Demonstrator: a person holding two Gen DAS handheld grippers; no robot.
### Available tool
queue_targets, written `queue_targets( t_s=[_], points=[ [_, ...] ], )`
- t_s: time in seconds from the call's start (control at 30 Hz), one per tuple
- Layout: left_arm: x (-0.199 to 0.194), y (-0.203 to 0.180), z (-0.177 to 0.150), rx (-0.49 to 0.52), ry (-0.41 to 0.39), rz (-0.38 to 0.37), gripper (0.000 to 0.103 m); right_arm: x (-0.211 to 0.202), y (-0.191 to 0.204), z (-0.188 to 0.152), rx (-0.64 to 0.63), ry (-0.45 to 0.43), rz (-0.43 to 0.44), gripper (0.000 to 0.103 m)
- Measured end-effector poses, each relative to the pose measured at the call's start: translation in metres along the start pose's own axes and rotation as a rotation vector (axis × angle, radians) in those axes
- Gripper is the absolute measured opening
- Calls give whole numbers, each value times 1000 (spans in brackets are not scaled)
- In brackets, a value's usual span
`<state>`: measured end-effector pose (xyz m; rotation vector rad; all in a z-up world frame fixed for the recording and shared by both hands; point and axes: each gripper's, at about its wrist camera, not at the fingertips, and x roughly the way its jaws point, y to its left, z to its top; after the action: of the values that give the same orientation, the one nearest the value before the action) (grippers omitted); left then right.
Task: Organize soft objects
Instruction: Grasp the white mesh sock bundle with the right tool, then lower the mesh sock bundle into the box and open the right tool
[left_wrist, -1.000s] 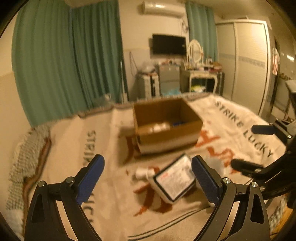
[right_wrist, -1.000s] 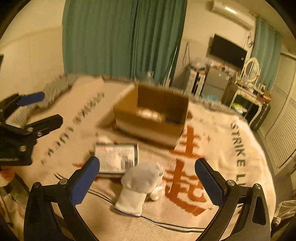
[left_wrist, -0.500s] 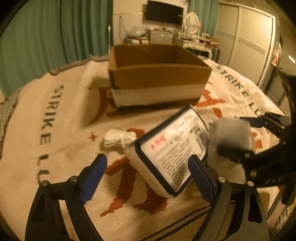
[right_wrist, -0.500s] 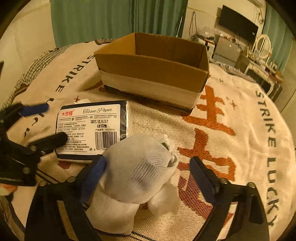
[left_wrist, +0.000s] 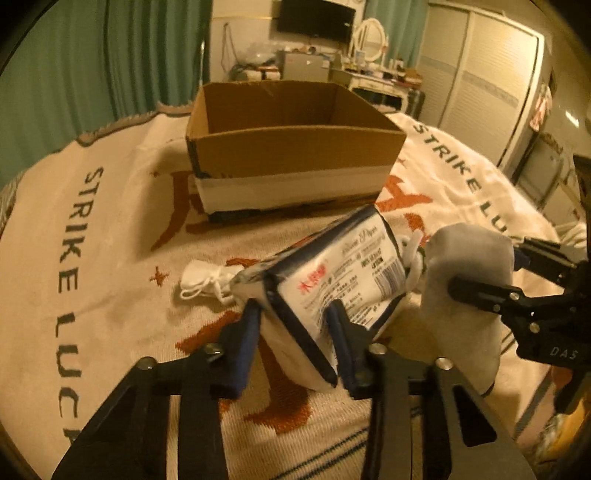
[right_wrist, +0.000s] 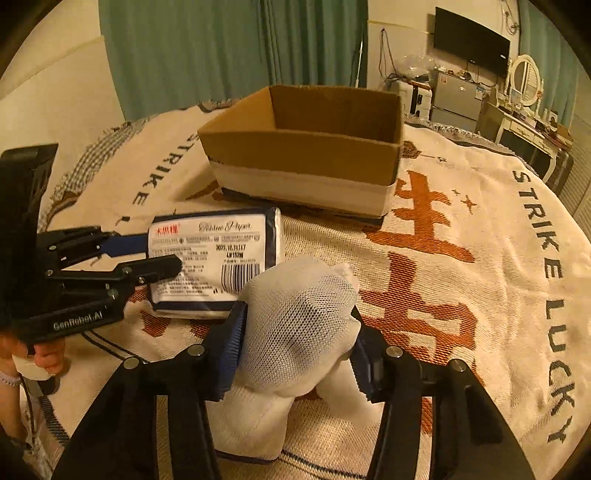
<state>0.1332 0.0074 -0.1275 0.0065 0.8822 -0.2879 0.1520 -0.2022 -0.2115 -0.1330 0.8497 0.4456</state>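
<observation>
- The woven blanket (right_wrist: 480, 206) is soft and cream, with orange signs and dark letters.
- The brown cardboard box (right_wrist: 306, 162) sits open on it; its inside is hidden.
- The tissue pack (left_wrist: 332, 280) is squishy, shiny plastic. It tilts, long side toward the box, squeezed by the left hand-held gripper (left_wrist: 295, 332).
- The white mesh bag (right_wrist: 295, 325) is lumpy. The right hand-held gripper (right_wrist: 295, 343) pinches it, just beside the pack.
- A small white pouch (left_wrist: 203, 278) lies nearby.

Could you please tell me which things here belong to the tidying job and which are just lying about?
Job:
tissue paper pack, in left gripper
white mesh sock, in right gripper
small white pouch
cardboard box

Lying about:
blanket
television
vanity mirror
</observation>
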Motion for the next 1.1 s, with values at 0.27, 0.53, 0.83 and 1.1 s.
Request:
queue_targets(
  t_s=[0.27,0.53,0.83,1.1],
  points=[
    [-50,-20,6,10,-74,33,22,-55,3,8,4,-93,-26,51],
    [-108,-49,31,150,-188,80,9,-119,8,21,3,-201,-57,51],
    [-114,-51,81,190,-223,90,2,-132,1,43,-2,-231,-63,51],
    [-89,-53,169,255,-289,104,0,-107,-18,131,16,-287,-34,51]
  ],
)
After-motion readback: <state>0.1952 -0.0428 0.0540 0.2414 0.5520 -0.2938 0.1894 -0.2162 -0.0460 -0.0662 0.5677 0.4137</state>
